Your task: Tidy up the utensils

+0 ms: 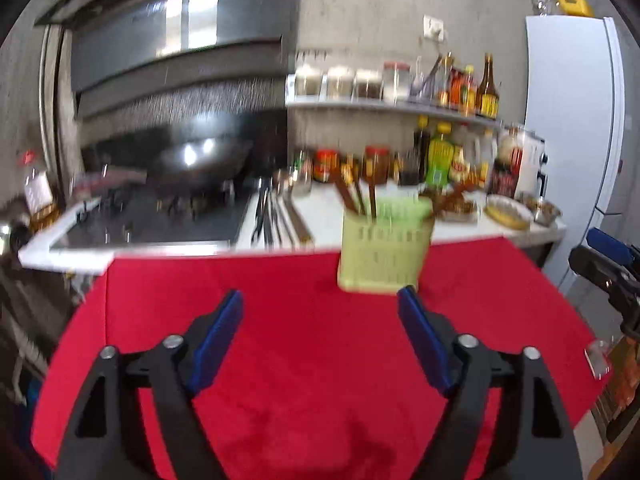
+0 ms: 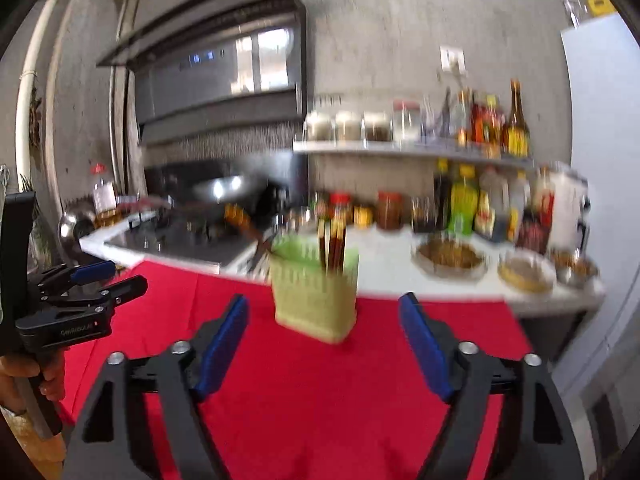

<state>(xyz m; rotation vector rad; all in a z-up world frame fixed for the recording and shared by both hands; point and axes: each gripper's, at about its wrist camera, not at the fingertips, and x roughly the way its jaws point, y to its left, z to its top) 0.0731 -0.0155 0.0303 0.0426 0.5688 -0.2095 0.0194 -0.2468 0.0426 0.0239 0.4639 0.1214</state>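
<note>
A pale green slotted utensil holder (image 1: 384,256) (image 2: 314,300) stands on the far part of a red cloth (image 1: 300,360) (image 2: 320,400), with several brown chopsticks (image 1: 356,200) (image 2: 332,244) upright in it. My left gripper (image 1: 320,296) is open above the cloth, short of the holder, with nothing between its blue pads. My right gripper (image 2: 324,300) is also open and empty, the holder straight ahead between its fingertips. Dark tongs and loose chopsticks (image 1: 272,216) lie on the white counter beyond the cloth. Both views are motion-blurred.
A black stove (image 1: 160,220) with a wok (image 1: 204,156) sits at the back left. Sauce bottles and jars (image 1: 440,156) line the counter and shelf. Dishes of food (image 2: 450,258) stand at the right, beside a white fridge (image 1: 572,120). A hand (image 2: 24,372) holds the left gripper.
</note>
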